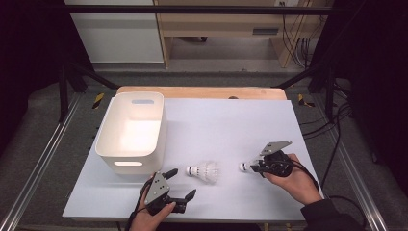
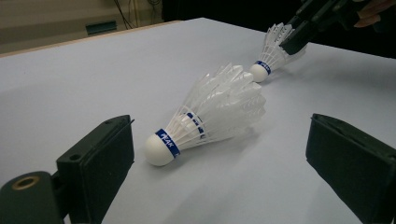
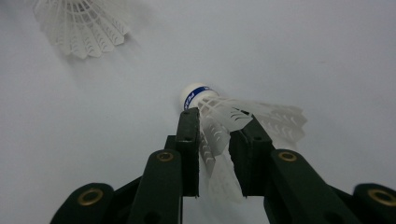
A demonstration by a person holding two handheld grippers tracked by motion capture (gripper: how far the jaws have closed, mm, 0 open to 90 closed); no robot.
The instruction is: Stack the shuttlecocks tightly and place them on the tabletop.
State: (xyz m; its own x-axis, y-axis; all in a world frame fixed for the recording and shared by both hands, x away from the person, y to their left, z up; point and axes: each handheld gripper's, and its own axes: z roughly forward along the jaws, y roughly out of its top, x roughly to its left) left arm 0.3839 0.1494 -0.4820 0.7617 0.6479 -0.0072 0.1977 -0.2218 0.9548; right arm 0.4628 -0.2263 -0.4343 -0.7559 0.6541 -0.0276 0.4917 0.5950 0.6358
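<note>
The far shuttlecock (image 3: 219, 116) is caught by its feather skirt between the two black jaws of the right hand-held gripper (image 3: 215, 135); in the right gripper view the pads are seen pressed into the feathers from both sides, while the white cork with its blue band sticks out just past the jaw tips. The shuttlecock is seen lying low on the desk (image 1: 231, 125), cork pointed away from the holding hand (image 1: 293, 180).

A second shuttlecock (image 2: 205, 114) is found well ahead of that right hand-held gripper, apart from the first, on its side with its cork nearest the left hand-held gripper (image 2: 219, 163). That left hand-held gripper is held with its jaws spread wide; the second shuttlecock is framed between them but just beyond their tips, touched by neither pad.

Open desk surface is seen between the two shuttlecocks and beyond them. Ahead of the left hand-held gripper, off to its left side, a white bin (image 1: 131, 132) is stood near the desk's left edge. The right hand-held gripper is worked near the desk's right edge, with only a narrow strip of surface left outside it. The near edge is close behind both hands; the far half of the desk is left free.
</note>
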